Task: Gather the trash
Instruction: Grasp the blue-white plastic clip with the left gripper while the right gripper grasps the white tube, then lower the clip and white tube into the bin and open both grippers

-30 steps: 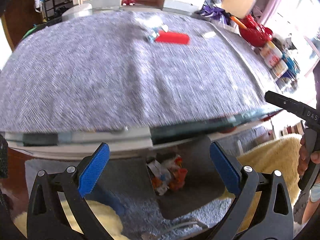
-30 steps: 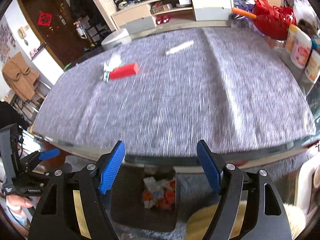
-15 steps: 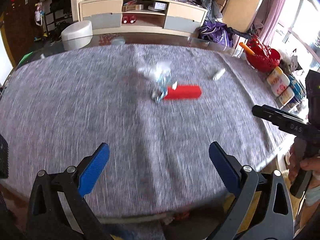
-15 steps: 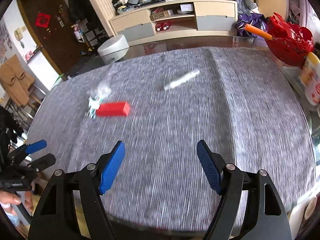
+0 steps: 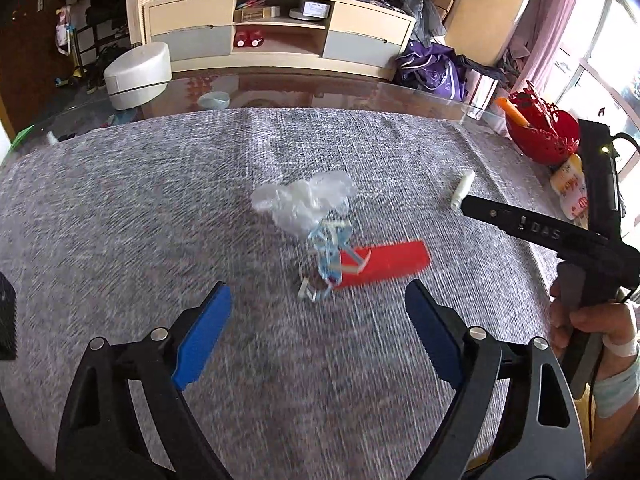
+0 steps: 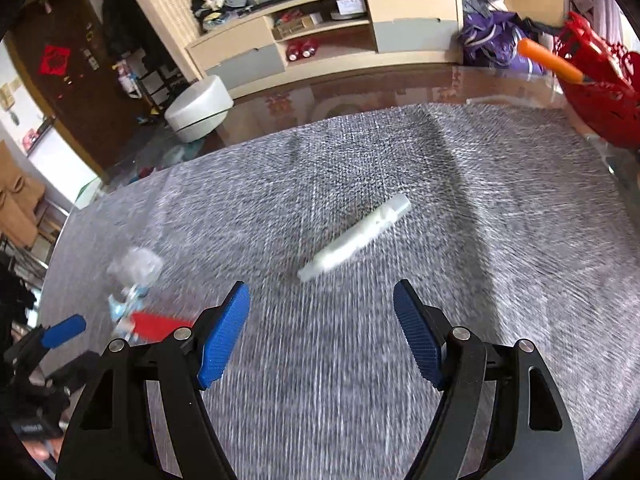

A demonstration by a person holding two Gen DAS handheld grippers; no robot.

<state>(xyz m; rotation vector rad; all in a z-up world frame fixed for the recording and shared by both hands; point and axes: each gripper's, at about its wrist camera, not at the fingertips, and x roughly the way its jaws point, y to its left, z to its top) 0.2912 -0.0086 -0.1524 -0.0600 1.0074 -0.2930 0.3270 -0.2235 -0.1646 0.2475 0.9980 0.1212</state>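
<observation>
A crumpled clear plastic wrapper (image 5: 310, 204) with blue and white scraps lies on the grey table cloth (image 5: 120, 220), touching a red box (image 5: 386, 262). My left gripper (image 5: 318, 334) is open and empty, just short of them. A white rolled wrapper (image 6: 356, 238) lies ahead of my right gripper (image 6: 320, 330), which is open and empty. The white wrapper also shows in the left wrist view (image 5: 462, 190). The clear wrapper (image 6: 134, 268) and red box (image 6: 158, 326) sit to the left in the right wrist view.
A red basket (image 5: 540, 134) with an orange item stands at the table's right edge, with bottles (image 5: 572, 192) beside it. A glass table rim (image 5: 320, 92) runs behind the cloth. A cabinet (image 5: 280, 36) and white stool (image 5: 136, 74) stand beyond.
Both grippers rose from below the table edge, over a bin with trash, and moved forward over the cloth. The red box and wrappers are now much closer.
</observation>
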